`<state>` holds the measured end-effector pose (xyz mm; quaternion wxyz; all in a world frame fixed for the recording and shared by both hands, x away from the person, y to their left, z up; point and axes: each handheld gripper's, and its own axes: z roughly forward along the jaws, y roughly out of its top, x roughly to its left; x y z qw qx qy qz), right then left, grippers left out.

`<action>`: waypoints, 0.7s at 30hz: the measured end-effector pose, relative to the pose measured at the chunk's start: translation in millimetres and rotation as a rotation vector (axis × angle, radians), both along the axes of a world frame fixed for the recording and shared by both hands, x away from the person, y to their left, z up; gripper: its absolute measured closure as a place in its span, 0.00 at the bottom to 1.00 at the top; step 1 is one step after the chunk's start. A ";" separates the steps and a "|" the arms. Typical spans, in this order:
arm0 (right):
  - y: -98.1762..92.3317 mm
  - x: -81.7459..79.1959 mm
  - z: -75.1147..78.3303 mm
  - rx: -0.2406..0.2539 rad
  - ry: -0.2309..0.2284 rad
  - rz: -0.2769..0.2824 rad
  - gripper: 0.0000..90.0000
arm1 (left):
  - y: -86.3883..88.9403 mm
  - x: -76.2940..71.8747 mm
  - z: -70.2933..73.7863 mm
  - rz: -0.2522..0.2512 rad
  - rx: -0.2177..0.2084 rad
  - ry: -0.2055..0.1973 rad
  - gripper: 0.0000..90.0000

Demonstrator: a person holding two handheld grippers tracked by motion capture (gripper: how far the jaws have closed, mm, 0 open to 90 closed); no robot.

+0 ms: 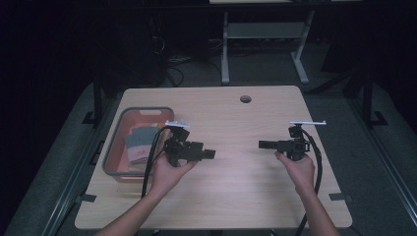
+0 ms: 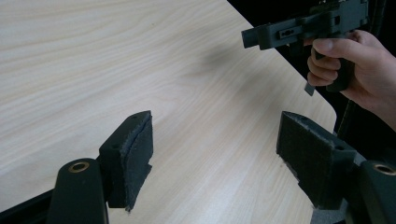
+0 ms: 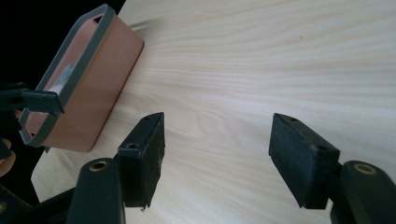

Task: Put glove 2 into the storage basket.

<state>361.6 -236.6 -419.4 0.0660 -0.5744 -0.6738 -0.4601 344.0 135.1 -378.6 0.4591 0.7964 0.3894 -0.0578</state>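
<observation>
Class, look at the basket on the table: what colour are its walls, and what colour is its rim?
The basket has salmon-pink walls and a grey rim, clearest in the right gripper view.

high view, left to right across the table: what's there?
basket with folded cloths → left gripper → right gripper; table beneath.

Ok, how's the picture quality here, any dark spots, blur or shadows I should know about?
High view: table lit, room behind it nearly black, slightly soft. Left gripper view: sharp, with a faint shadow on the wood under the right gripper. Right gripper view: basket sharp, black beyond the table edge.
</observation>
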 end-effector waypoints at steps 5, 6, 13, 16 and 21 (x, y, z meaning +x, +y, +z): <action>-6.9 -7.1 -7.9 0.003 0.016 -0.009 0.39 | -4.2 -4.8 -3.6 -0.009 0.003 -0.011 0.30; -8.6 -8.7 -9.2 0.005 0.017 -0.013 0.39 | -5.0 -5.6 -4.4 -0.009 0.000 -0.013 0.30; -21.5 -17.7 -19.5 0.007 0.031 -0.032 0.39 | -13.1 -12.3 -14.2 -0.033 -0.007 -0.005 0.30; -24.9 -21.0 -23.2 0.003 0.036 -0.032 0.39 | -15.7 -15.3 -18.3 -0.039 -0.017 0.000 0.30; -32.0 -27.6 -26.8 0.013 0.037 -0.040 0.39 | -20.2 -19.2 -25.6 -0.057 -0.017 0.009 0.30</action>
